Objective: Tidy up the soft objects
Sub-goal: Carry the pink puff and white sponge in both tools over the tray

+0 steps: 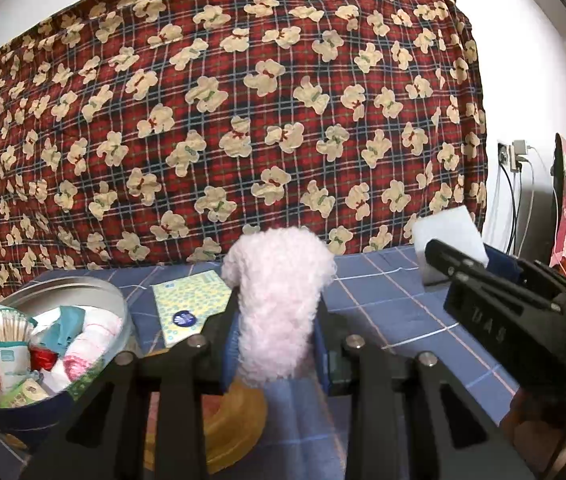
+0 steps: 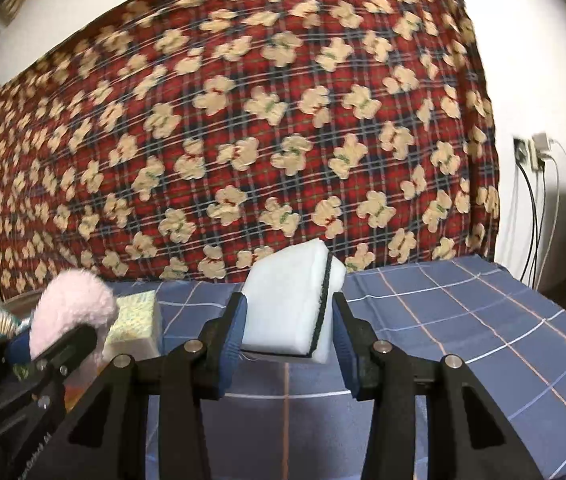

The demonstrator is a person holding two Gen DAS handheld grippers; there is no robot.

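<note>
Both grippers (image 1: 279,344) (image 2: 287,332) grip loads above open tablecloth (image 2: 463,320).

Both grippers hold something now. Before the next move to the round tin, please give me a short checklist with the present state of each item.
1. Left gripper shut on the pink fluffy piece: ok.
2. Right gripper shut on the white sponge: ok.
3. Sponge sits straight between the pads: not ok, it is tilted.
4. Round tin is open: ok.
5. Free room inside the tin: cannot tell, it already holds many items.
6. Yellow ring lies below the left gripper, possibly in the path: cannot tell.
</note>
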